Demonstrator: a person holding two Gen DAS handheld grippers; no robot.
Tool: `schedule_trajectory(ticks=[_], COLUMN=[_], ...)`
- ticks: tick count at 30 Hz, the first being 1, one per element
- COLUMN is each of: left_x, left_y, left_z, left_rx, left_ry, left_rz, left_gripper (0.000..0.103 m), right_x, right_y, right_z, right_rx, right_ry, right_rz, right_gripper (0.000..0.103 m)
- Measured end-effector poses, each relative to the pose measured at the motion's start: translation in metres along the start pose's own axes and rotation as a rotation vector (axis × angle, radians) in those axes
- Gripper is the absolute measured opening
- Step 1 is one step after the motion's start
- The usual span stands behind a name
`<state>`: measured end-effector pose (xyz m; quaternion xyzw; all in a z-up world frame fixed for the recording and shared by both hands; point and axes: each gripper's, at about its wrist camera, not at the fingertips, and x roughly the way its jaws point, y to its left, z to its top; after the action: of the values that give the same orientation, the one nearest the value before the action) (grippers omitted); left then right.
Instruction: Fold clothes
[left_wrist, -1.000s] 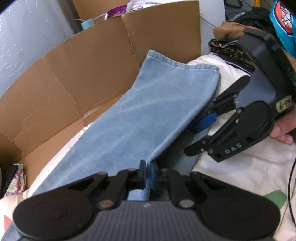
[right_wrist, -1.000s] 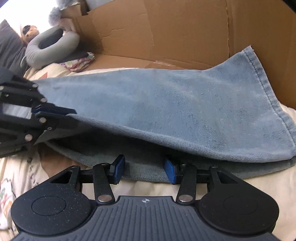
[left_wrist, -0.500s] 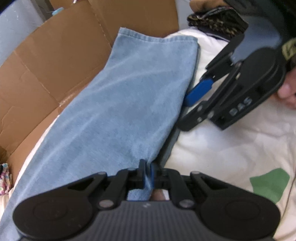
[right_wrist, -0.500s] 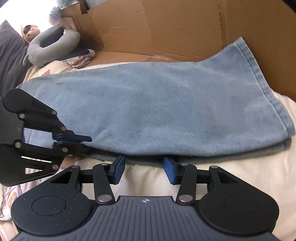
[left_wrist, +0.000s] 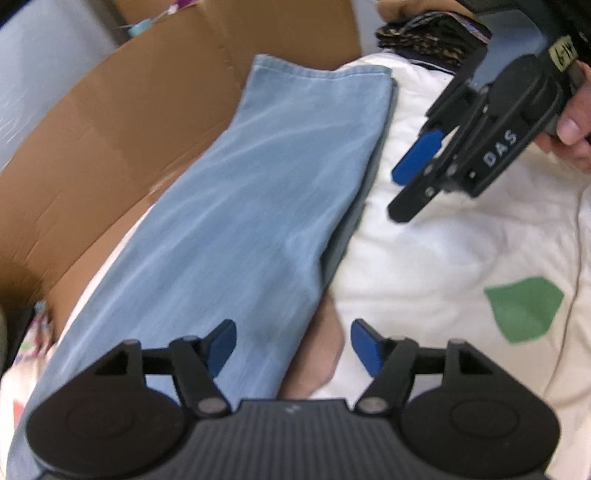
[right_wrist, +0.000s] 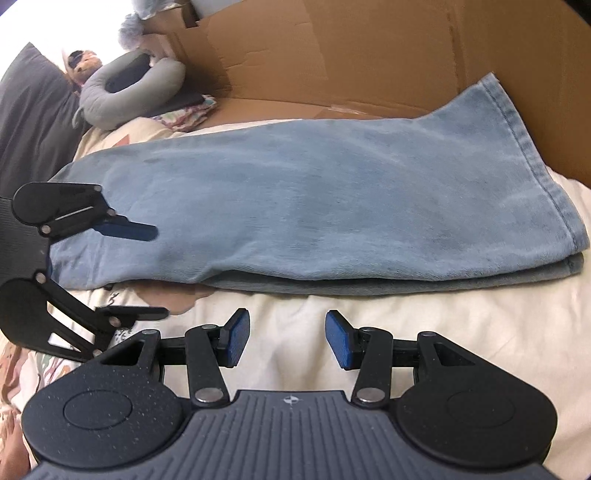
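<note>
Light blue jeans (left_wrist: 266, 192) lie folded lengthwise, one leg on top of the other, on a cream bedspread (left_wrist: 443, 240). They also show in the right wrist view (right_wrist: 332, 206), hems to the right. My left gripper (left_wrist: 293, 345) is open and empty, just above the near edge of the jeans; it also shows at the left of the right wrist view (right_wrist: 155, 273). My right gripper (right_wrist: 288, 339) is open and empty over the bedspread (right_wrist: 406, 314), short of the jeans' folded edge. It also shows in the left wrist view (left_wrist: 410, 188), beside the jeans.
Brown cardboard (left_wrist: 110, 140) stands along the far side of the jeans, also in the right wrist view (right_wrist: 351, 48). A grey neck pillow (right_wrist: 129, 92) and a dark pillow (right_wrist: 29, 118) lie at the bed's far end. Dark patterned clothes (left_wrist: 432, 33) lie past the hems.
My left gripper has opened and let go of the jeans' edge. The top leg now lies flat on the lower one. My right gripper has drawn back from the jeans.
</note>
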<state>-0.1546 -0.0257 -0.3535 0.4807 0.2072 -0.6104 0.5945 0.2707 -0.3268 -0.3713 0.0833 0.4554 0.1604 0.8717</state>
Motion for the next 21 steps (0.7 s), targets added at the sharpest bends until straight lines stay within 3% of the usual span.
schedule_trajectory(ticks=[3, 12, 21], left_x=[-0.006, -0.017, -0.01], left_y=[0.008, 0.028, 0.038], left_z=[-0.016, -0.058, -0.081], left_rx=[-0.049, -0.178, -0.242], left_ry=[0.017, 0.059, 0.073], left_rz=[0.034, 0.128, 0.148], left_gripper=[0.077, 0.078, 0.079], right_x=[0.001, 0.004, 0.018], right_y=[0.007, 0.025, 0.037], right_z=[0.003, 0.01, 0.011], right_rx=[-0.014, -0.053, -0.075], right_ry=[0.002, -0.001, 0.026], right_rz=[0.007, 0.019, 0.022], right_gripper=[0.052, 0.052, 0.053])
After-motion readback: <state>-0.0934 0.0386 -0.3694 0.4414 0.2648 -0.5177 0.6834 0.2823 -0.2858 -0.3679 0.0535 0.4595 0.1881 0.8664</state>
